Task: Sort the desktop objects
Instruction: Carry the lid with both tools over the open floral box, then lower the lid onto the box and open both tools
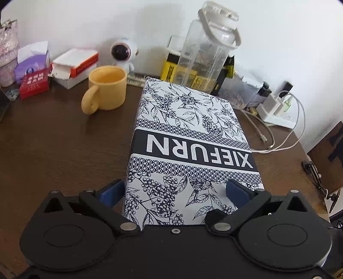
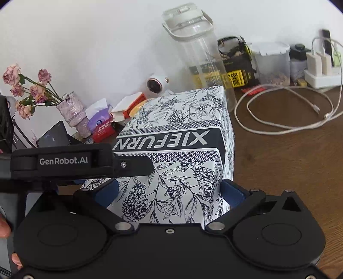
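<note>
Soft, even daylight; the white wall [image 1: 85,25] is bright, shadows are faint. Strong fisheye bending and dark vignetted corners; focus stays sharp.

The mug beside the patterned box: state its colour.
The mug is plain pale yellow, handle included; it shows best in the left wrist view.

Power strip [image 2: 321,79] w/ chargers, wall [image 1: 85,19].
</note>
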Tool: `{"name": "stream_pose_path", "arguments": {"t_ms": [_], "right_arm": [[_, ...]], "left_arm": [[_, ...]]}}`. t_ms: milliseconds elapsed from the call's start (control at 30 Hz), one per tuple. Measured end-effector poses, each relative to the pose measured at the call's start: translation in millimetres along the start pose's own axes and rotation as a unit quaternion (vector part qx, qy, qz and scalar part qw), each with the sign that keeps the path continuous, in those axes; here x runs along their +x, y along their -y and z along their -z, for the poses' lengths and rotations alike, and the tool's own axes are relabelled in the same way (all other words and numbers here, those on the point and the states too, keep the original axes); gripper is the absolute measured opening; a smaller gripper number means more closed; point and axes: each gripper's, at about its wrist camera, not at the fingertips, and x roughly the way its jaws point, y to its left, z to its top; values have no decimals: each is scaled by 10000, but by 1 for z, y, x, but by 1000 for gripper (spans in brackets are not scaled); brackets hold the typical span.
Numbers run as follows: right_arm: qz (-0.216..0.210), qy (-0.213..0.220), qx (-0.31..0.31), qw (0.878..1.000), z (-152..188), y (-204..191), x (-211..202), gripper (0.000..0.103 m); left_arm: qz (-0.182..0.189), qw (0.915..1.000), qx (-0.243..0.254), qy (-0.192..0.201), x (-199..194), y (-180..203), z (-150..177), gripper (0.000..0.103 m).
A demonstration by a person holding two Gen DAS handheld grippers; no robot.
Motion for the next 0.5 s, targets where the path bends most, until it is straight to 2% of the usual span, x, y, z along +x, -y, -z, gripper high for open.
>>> {"name": "stream_pose_path", "arguments": {"t_ms": [200, 300, 500], "right_arm": [[-9, -171, 156, 9997, -1, 9, 10, 94], [53, -386, 284, 9988, 0, 12, 19, 92], [29, -468, 528, 9975, 5, 16, 27, 92]], "left_arm": [[115, 9996, -174, -213, 10, -10, -1, 102], [75, 9988, -114, -463, 19, -10, -4, 103], [148, 9964, -203, -809, 31, -16, -9, 103]]}}
